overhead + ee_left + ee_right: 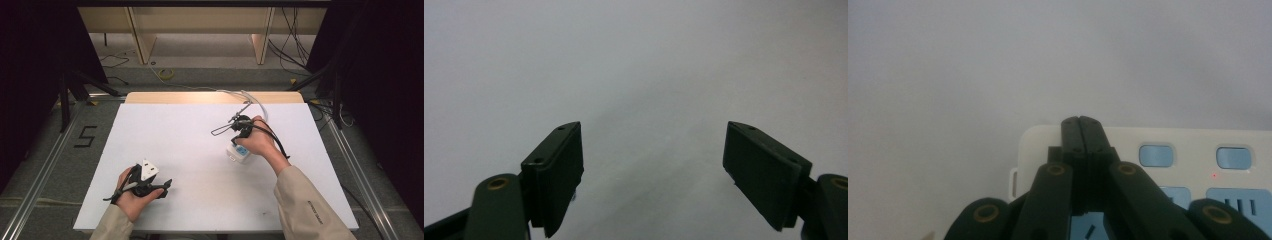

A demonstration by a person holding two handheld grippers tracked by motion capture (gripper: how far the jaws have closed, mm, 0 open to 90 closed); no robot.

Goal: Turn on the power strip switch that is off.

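A white power strip (237, 153) with blue switches (1155, 155) and blue socket faces lies right of the table's middle. Its white cable (256, 103) curves off toward the back edge. My right gripper (1081, 121) is shut with nothing between its jaws, its tips over the strip's end near the first switch. I cannot tell whether they touch it. In the high view the right hand holds that gripper (241, 134) pointing down at the strip. My left gripper (653, 127) stands open over bare table, and it rests near the front left (166, 187).
The white table top (190, 145) has bare room across its middle and left. A wooden strip (210, 97) runs along its back edge. A small red light (1214, 175) glows on the strip. Cables and dark stands lie on the floor beyond.
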